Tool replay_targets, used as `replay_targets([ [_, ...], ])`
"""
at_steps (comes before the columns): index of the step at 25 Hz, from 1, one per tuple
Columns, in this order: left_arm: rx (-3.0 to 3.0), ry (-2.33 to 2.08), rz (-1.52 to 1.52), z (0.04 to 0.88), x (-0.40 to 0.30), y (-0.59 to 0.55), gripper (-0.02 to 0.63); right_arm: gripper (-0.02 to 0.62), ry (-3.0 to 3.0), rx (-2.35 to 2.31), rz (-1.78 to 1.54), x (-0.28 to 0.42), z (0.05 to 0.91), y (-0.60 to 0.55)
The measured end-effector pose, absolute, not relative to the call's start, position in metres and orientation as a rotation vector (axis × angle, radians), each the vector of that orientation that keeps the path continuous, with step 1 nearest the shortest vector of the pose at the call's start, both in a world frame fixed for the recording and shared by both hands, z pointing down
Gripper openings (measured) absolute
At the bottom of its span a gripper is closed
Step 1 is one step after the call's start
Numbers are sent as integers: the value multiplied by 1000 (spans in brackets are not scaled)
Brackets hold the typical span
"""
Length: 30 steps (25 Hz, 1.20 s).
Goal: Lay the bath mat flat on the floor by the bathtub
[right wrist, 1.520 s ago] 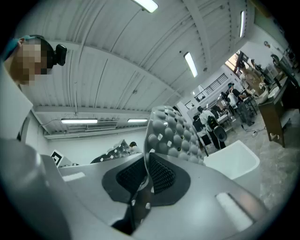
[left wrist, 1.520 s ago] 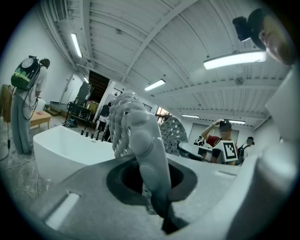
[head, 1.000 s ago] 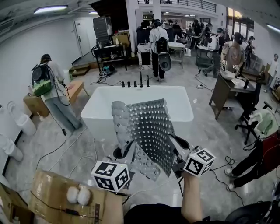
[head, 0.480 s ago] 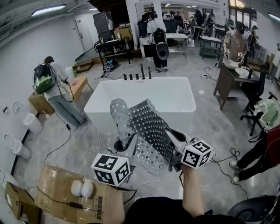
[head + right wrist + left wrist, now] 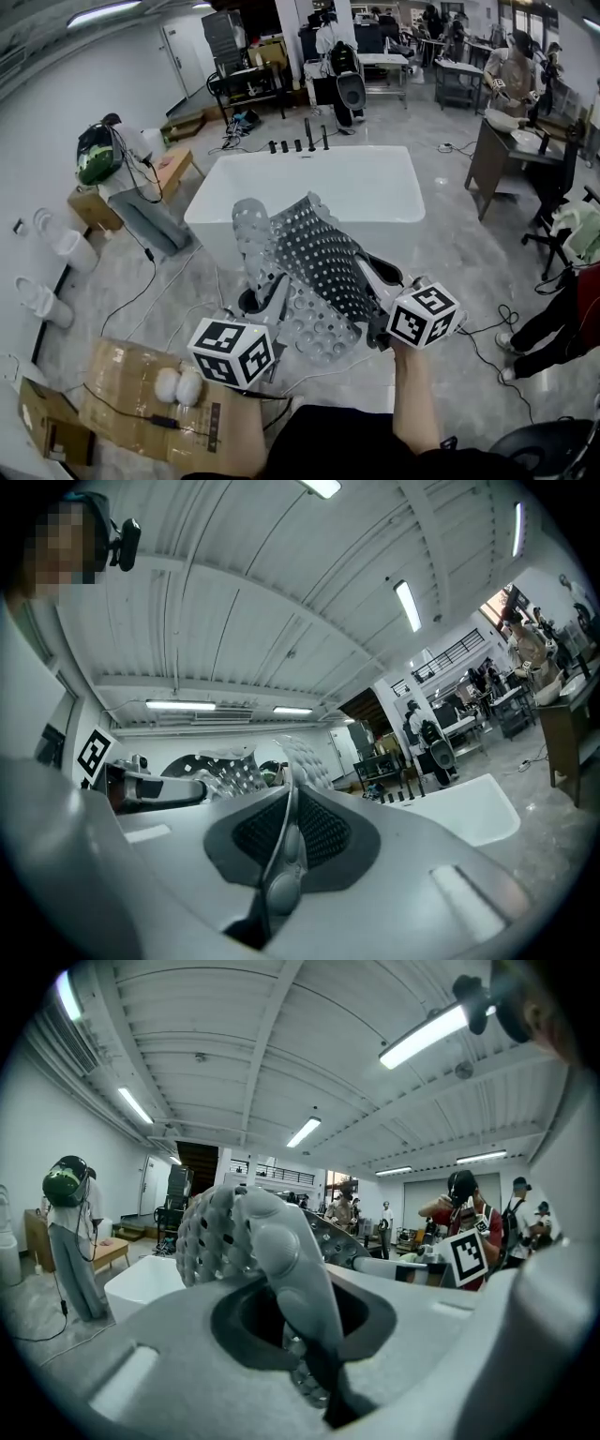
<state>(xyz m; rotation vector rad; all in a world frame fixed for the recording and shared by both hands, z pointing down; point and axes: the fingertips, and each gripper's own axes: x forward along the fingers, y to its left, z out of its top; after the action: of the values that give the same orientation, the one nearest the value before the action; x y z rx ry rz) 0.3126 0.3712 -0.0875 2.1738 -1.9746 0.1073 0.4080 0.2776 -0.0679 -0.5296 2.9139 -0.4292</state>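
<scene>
Bath mat (image 5: 314, 272) held in the air above the floor (image 5: 450, 253), crumpled and partly folded over itself. We see the left gripper (image 5: 267, 291) clamped on its 8 o'clock edge and the right gripper (image 5: 367, 279) clamped on its 4 o'clock edge. The white bathtub (image 5: 319, 187) stands at 12 o'clock, just behind the mat. A cardboard box (image 5: 141, 403) lies at 8 o'clock.

The grey floor (image 5: 441, 239) carries a white bathtub (image 5: 328, 183), a cardboard box (image 5: 117, 380) (near left) and loose cables (image 5: 142, 291).
</scene>
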Motion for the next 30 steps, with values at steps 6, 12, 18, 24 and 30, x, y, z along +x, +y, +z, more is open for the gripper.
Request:
replay_targets([
  [6, 2139, -1979, 130, -84, 315, 362, 52, 21, 2930, -511, -435, 410, -64, 271],
  [12, 2135, -1950, 174, -73, 304, 339, 52, 21, 2887, -518, -458, 408, -63, 254],
  [18, 2190, -1844, 175, -54, 298, 299, 52, 21, 2874, -632, -475, 408, -48, 216],
  [24, 2184, -1745, 112, -24, 259, 243, 52, 21, 2915, -741, -454, 377, -36, 163],
  [30, 2151, -1661, 86, -10, 174, 194, 52, 21, 2948, -804, -525, 295, -20, 128],
])
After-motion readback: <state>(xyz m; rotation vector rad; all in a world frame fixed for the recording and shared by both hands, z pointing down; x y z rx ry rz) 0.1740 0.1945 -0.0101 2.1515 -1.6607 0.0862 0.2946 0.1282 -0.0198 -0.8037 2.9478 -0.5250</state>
